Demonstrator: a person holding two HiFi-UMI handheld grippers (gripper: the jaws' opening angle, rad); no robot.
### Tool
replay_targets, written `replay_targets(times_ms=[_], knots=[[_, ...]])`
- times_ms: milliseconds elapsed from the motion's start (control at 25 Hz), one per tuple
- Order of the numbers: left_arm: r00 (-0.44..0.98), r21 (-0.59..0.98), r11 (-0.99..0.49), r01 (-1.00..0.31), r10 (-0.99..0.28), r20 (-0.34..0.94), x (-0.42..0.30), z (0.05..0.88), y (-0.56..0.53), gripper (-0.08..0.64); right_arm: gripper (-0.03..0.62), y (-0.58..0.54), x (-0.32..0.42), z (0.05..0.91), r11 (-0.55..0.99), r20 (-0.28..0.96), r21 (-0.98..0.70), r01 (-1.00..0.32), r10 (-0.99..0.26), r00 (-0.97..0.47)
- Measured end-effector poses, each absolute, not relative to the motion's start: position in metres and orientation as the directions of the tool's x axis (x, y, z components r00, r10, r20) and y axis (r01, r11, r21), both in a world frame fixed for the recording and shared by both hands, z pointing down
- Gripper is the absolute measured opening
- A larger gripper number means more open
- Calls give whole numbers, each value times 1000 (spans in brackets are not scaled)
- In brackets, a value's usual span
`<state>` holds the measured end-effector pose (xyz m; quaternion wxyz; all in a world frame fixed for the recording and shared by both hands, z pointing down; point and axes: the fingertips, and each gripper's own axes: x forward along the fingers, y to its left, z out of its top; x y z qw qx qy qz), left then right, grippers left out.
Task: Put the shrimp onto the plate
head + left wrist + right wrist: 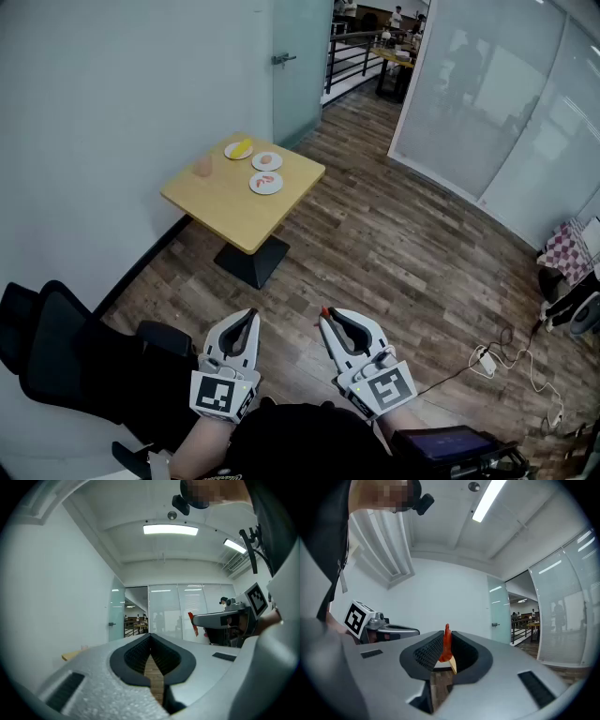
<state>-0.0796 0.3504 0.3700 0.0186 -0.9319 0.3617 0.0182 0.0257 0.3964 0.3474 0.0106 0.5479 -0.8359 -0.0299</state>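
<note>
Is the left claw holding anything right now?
No: the tips of the left claw meet with nothing between them, and only the wood floor shows through the gap behind them.

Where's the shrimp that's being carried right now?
Look low over the wooden floor, where two white grippers point ahead. The shrimp is the small red-orange bit pinched between the fingers of the right gripper, poking up at their tips. The left gripper beside it holds nothing.
</note>
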Motion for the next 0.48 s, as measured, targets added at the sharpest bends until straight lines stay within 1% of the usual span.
replay_targets(times_ms=[320, 480], knots=[[735, -30, -734, -678, -676, -56, -81, 374, 346, 0, 49, 390, 20, 355, 411, -8, 56, -910, -911, -412], [735, -28, -735, -677, -676, -55, -83, 375, 342, 0, 49, 386, 20, 347, 411, -50, 17, -911, -910, -412]])
